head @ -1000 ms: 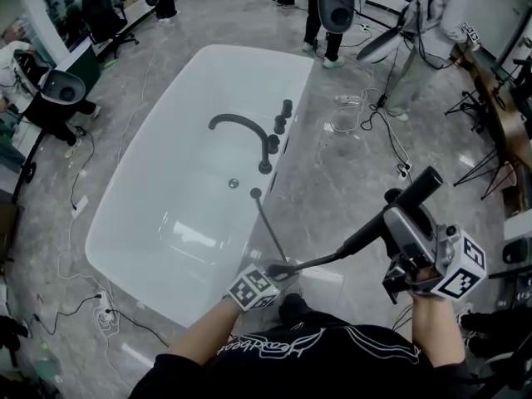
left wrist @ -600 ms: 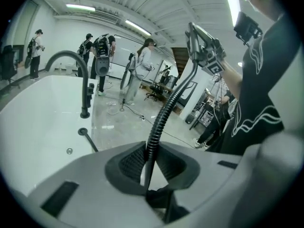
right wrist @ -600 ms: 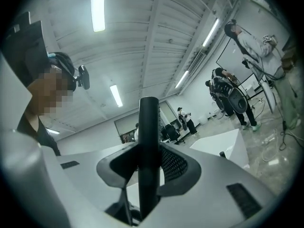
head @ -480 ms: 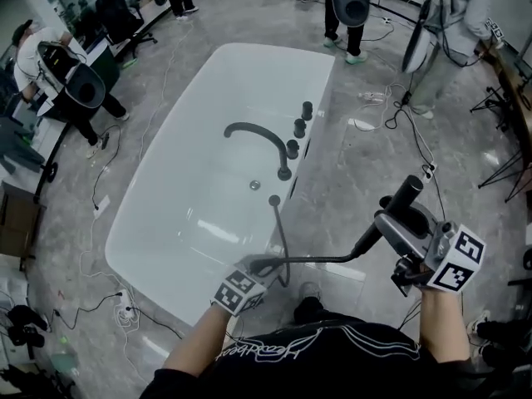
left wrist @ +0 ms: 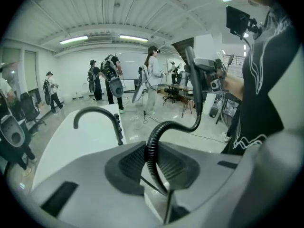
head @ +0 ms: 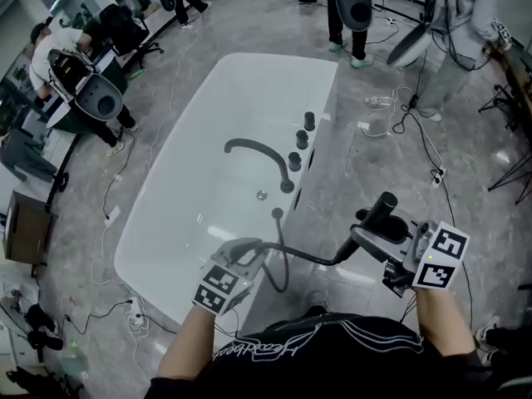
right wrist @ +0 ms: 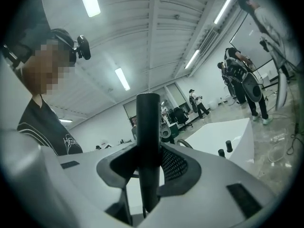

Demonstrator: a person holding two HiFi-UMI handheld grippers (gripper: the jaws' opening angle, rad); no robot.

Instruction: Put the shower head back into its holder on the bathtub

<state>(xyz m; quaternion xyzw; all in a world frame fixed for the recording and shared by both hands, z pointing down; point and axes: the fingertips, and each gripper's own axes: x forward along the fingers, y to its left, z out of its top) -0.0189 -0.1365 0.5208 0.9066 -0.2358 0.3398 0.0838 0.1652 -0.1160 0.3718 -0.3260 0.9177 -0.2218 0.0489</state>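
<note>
The black shower head [head: 376, 217] is a slim wand, and my right gripper [head: 366, 237] is shut on its handle to the right of the white bathtub [head: 199, 181]. In the right gripper view the wand [right wrist: 148, 141] stands upright between the pads. Its black ribbed hose [head: 303, 257] runs left to my left gripper [head: 248, 250], which is shut on it above the tub's near rim. From there the hose loops down and back up to a small black socket [head: 278, 213] on the rim. The hose [left wrist: 153, 146] curves up out of the left jaws.
A curved black faucet [head: 262, 155] and three black knobs [head: 301, 138] stand on the tub's right rim. Cables [head: 391, 110] lie on the grey marble floor. People with equipment stand at the back [head: 349, 7] and far left [head: 79, 73].
My left gripper has moved left and up with the hose, which went from nearly straight to a hanging loop. My right gripper has sunk and come a little left with the shower head.
</note>
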